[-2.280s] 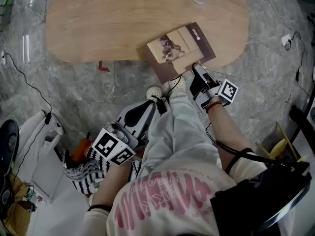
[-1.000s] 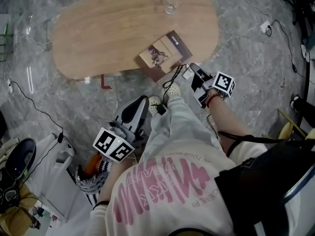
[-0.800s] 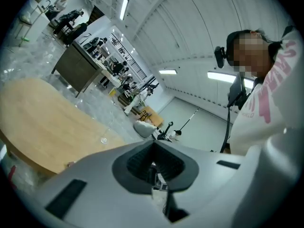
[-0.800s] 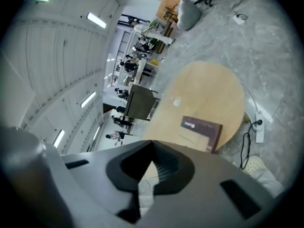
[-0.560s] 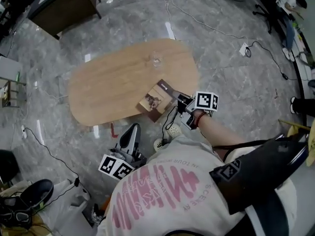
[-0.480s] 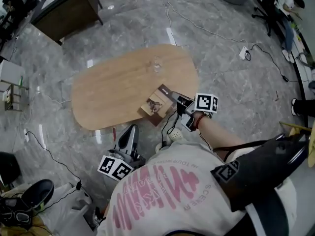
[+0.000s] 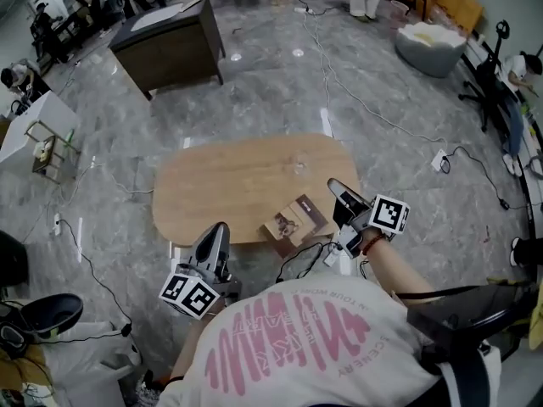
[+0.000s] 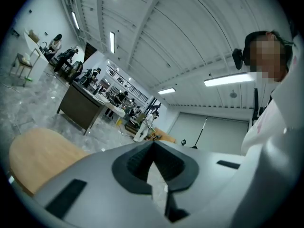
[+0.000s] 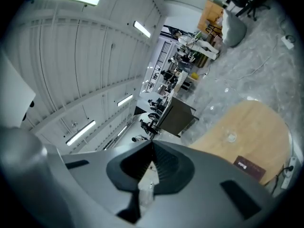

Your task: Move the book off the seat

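- Left gripper (image 7: 212,237), lower left of centre: jaws pressed together, empty, held level.
- Book (image 7: 296,221), centre frame, lies at the near edge of the table (image 7: 221,185); no seat shows.
- Right gripper (image 7: 338,192), just right of book: jaws together, pinching nothing.
- Judged: placing done; the next move only calls for staying clear of the book.

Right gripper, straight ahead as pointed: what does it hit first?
Nothing near. The right gripper points level, above the wooden table and book; way looks free until the distant dark desk, depth unclear.
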